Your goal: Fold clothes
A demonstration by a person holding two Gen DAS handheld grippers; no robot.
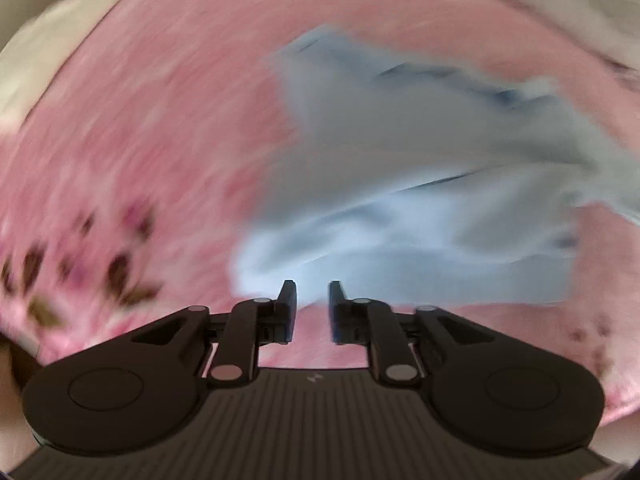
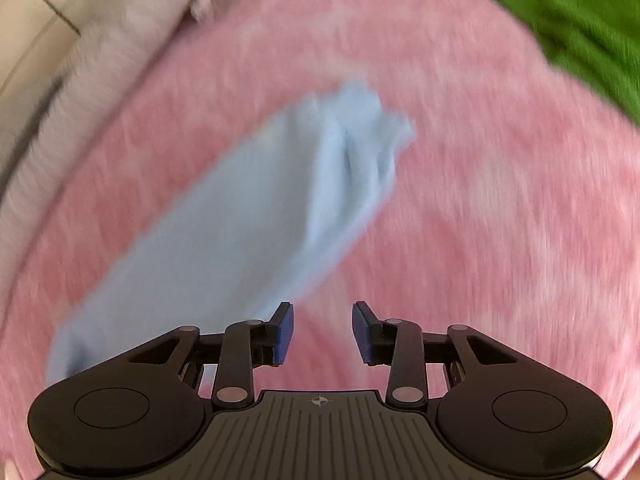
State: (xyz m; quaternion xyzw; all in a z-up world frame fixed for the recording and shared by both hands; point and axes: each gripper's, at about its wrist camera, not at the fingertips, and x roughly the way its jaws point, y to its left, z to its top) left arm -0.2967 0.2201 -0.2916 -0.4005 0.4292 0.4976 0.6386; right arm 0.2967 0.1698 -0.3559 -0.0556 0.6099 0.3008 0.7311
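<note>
A light blue garment [image 1: 400, 184] lies crumpled on a pink bedspread [image 1: 152, 128], filling the middle and right of the blurred left wrist view. My left gripper [image 1: 312, 292] hovers over its near edge, jaws a little apart with nothing between them. In the right wrist view the same blue garment [image 2: 248, 216] shows as a long folded band running from lower left to centre. My right gripper [image 2: 323, 316] stands open just right of the band's near edge, over the pink bedspread [image 2: 500, 220], holding nothing.
A green cloth [image 2: 580, 28] lies at the top right of the right wrist view. A pale grey fabric [image 2: 100, 64] borders the bedspread at the upper left. A dark floral print [image 1: 80, 272] marks the bedspread at the left.
</note>
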